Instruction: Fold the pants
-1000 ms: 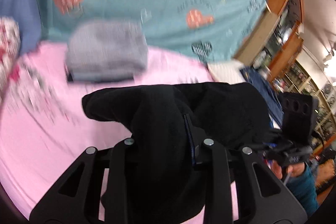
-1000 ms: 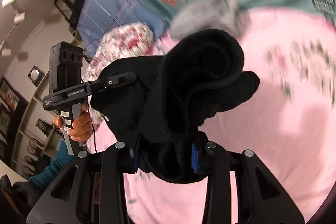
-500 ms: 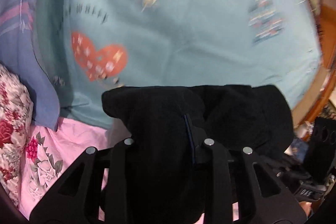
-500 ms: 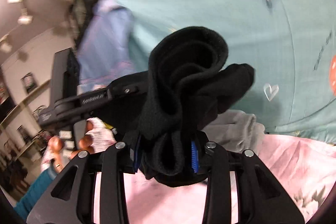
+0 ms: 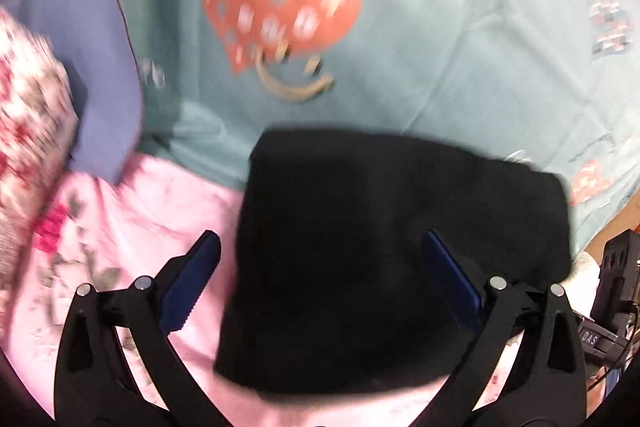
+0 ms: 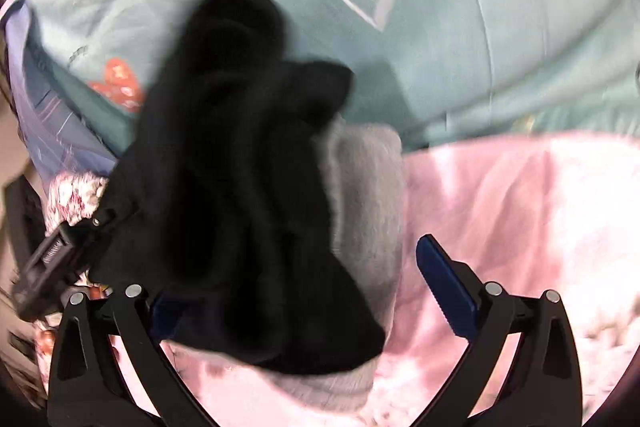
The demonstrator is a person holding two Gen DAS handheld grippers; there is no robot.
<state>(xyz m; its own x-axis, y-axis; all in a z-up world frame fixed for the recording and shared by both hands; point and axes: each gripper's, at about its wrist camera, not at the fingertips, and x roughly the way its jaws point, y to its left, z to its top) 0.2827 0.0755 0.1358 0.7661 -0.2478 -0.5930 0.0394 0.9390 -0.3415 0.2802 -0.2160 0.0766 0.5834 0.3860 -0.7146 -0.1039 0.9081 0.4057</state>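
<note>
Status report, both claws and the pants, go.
Left claw and right claw just opened, gripping nothing. Folded black pants lie between them, atop grey folded clothes. Nothing in the way.

Only the letters "DAS" can be read, white on the other gripper's black body (image 5: 595, 338); the blanket's (image 5: 460, 27) printed words are too blurred.

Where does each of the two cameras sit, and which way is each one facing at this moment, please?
Left wrist: on the left gripper, angled down at the folded black pants on the bed; its open blue-padded fingers show.
Right wrist: on the right gripper, angled down at the same pants atop a grey folded garment; its open jaws show.
Shared: pants, teal heart blanket, pink sheet.
</note>
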